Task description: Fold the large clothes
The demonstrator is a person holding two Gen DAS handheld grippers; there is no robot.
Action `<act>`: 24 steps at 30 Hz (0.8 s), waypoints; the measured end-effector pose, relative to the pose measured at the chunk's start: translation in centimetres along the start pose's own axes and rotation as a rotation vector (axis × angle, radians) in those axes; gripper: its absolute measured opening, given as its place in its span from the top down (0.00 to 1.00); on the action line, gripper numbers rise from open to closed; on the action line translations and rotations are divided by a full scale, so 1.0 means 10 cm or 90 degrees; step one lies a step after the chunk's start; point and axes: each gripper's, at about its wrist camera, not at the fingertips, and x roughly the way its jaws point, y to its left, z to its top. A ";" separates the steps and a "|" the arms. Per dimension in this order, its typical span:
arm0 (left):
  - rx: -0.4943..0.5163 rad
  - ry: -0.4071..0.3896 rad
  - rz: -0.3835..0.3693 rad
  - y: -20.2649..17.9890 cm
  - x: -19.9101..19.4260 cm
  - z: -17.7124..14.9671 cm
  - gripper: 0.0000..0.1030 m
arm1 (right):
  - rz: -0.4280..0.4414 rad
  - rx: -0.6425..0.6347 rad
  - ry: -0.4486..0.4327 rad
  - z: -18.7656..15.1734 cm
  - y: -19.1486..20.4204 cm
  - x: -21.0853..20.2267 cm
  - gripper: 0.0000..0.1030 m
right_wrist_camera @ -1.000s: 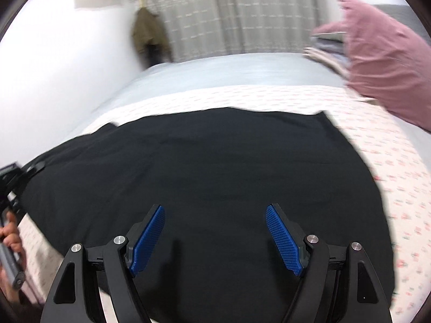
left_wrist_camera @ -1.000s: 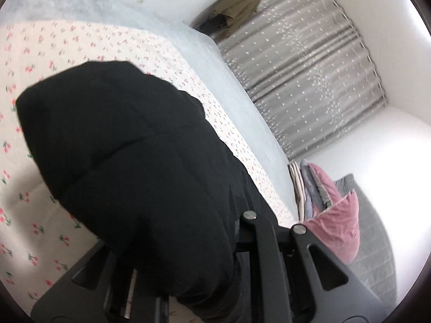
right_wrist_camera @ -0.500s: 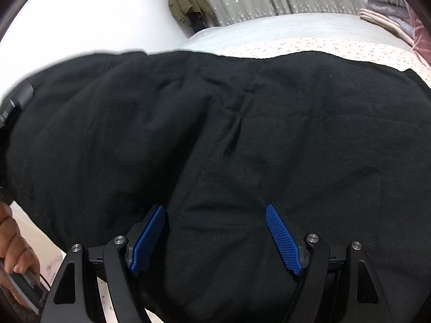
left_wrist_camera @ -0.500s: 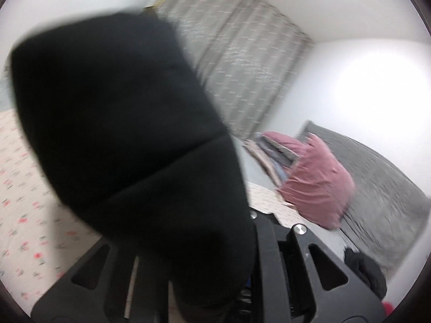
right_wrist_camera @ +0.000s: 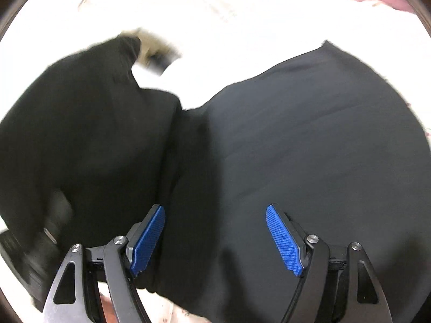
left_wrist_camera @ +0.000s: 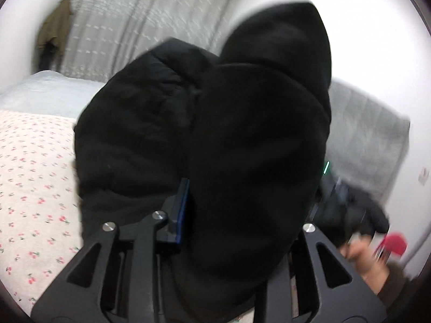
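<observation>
**A:** Where is the bulky black padded garment (left_wrist_camera: 242, 140) lying?

**B:** It is spreading across the cherry-print bedsheet (left_wrist_camera: 32, 177), one part bunching up over the left gripper (left_wrist_camera: 242, 215).

**A:** And the fingers?

**B:** The left gripper's jaws are opening with black fabric between them. The right gripper (right_wrist_camera: 215, 239) is hovering above the cloth, its blue ribbed pads (right_wrist_camera: 282, 239) standing wide apart, gripping nothing.
</observation>
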 end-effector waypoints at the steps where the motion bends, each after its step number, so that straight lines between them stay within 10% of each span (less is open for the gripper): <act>1: 0.018 0.027 0.000 -0.04 0.11 -0.05 0.68 | -0.002 0.023 -0.011 0.04 -0.11 -0.08 0.23; 10: 0.233 0.197 0.017 -0.37 0.66 -0.56 0.49 | 0.017 0.155 -0.061 0.23 -0.77 -0.54 0.23; 14: 0.258 0.207 -0.060 -0.48 0.54 -0.59 0.22 | 0.056 0.192 -0.051 0.22 -0.86 -0.54 0.22; 24: 0.248 0.253 -0.232 -0.80 0.05 -0.94 0.21 | 0.023 0.170 -0.014 0.14 -0.76 -0.46 0.19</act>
